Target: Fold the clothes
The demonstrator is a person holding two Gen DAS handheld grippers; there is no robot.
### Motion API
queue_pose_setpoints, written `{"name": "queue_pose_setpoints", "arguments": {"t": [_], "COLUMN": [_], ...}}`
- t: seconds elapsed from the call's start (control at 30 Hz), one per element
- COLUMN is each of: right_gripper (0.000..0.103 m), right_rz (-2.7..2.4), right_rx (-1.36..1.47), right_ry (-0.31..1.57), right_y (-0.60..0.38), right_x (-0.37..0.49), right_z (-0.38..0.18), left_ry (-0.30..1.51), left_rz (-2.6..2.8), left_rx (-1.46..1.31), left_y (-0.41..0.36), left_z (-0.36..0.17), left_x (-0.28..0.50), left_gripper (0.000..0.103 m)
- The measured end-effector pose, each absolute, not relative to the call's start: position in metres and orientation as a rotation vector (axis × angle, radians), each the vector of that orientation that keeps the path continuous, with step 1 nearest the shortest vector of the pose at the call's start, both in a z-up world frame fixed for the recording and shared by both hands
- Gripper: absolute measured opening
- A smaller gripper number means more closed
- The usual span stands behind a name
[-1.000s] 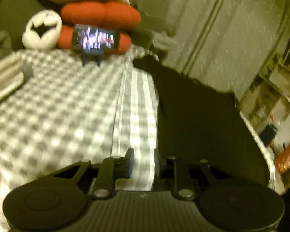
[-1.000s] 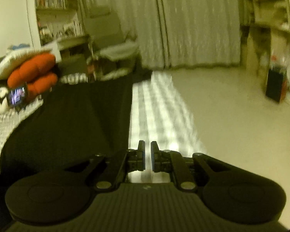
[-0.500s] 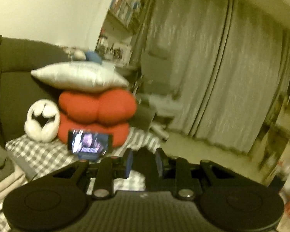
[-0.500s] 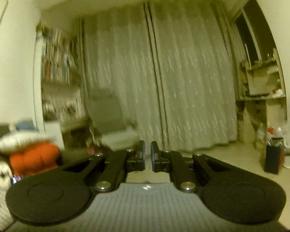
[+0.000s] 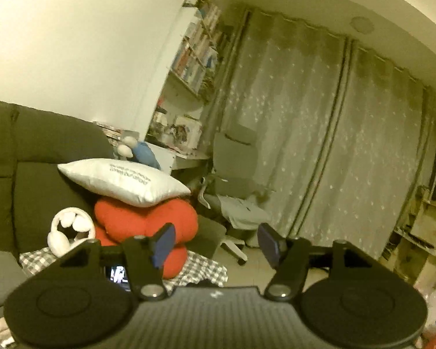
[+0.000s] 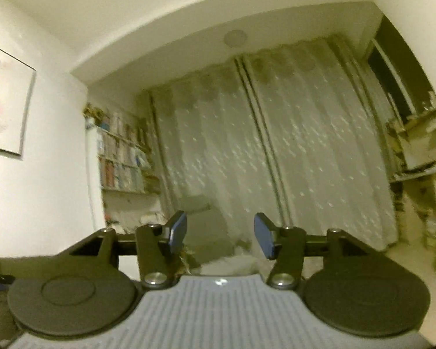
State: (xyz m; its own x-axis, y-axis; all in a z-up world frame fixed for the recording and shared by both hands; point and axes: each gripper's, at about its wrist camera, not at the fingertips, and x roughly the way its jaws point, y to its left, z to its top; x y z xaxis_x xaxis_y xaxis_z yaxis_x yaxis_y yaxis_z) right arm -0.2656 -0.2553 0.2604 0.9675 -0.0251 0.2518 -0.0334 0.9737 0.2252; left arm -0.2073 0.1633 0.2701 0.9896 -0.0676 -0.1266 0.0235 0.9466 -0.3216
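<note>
1. The left gripper (image 5: 215, 242) is raised and tilted up toward the room, its blue-padded fingers (image 5: 163, 244) spread wide with nothing between them.
2. The right gripper (image 6: 220, 237) is also lifted, aimed at the curtains (image 6: 276, 151), and stands wide apart and empty.
3. No garment is held by either claw. A small dark patch (image 5: 202, 284) shows just beyond the left claw's body, low between its fingers, lying on the checked cloth (image 5: 206, 264); whether it is the clothing to fold cannot be told.
4. Ahead and to the left of the left claw, a red cushion (image 5: 148, 221) sits on the checked cloth, with a white pillow (image 5: 122, 180) resting on top of it.
5. A white plush toy (image 5: 68, 231) lies beside the cushion, further left, against the dark sofa back (image 5: 29, 160).
6. A small lit screen (image 5: 117, 273) shows behind the left claw's left finger arm, partly hidden by it.
7. Straight ahead of the left claw, well beyond it, stands a grey chair (image 5: 235, 180) before the curtains; a bookshelf (image 5: 194, 58) rises up and to the left.
8. In the right wrist view, a framed picture (image 6: 5, 107) hangs on the wall far left of the claw.
</note>
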Motion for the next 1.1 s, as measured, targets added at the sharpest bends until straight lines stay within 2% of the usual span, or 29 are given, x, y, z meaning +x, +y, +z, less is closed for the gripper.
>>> {"name": "queue_pose_setpoints", "arguments": {"t": [0.07, 0.17, 0.4, 0.7, 0.83, 0.9, 1.1], "right_gripper": [0.057, 0.074, 0.082, 0.081, 0.069, 0.06, 0.057], "right_rz": [0.041, 0.112, 0.168, 0.181, 0.168, 0.16, 0.138], "right_rx": [0.233, 0.234, 0.254, 0.228, 0.149, 0.139, 0.091], "right_ry": [-0.267, -0.236, -0.03, 0.251, 0.356, 0.391, 0.469], "right_y": [-0.253, -0.253, -0.255, -0.236, -0.221, -0.221, -0.242], "right_x": [-0.261, -0.243, -0.165, -0.056, -0.023, -0.014, 0.017], "right_z": [0.265, 0.262, 0.206, 0.126, 0.098, 0.09, 0.072], "left_ry": [0.134, 0.17, 0.319, 0.552, 0.642, 0.679, 0.725], "left_rz": [-0.045, -0.041, 0.013, 0.051, 0.037, 0.036, 0.067], "left_rx": [-0.326, -0.367, -0.42, -0.382, -0.405, -0.407, -0.282], "left_y": [0.16, 0.158, 0.159, 0.141, 0.139, 0.14, 0.132], "left_z": [0.273, 0.265, 0.202, 0.11, 0.076, 0.06, 0.027], "left_x": [-0.198, -0.172, -0.096, 0.031, 0.088, 0.116, 0.187], "left_gripper": [0.064, 0.064, 0.062, 0.063, 0.064, 0.064, 0.063]}}
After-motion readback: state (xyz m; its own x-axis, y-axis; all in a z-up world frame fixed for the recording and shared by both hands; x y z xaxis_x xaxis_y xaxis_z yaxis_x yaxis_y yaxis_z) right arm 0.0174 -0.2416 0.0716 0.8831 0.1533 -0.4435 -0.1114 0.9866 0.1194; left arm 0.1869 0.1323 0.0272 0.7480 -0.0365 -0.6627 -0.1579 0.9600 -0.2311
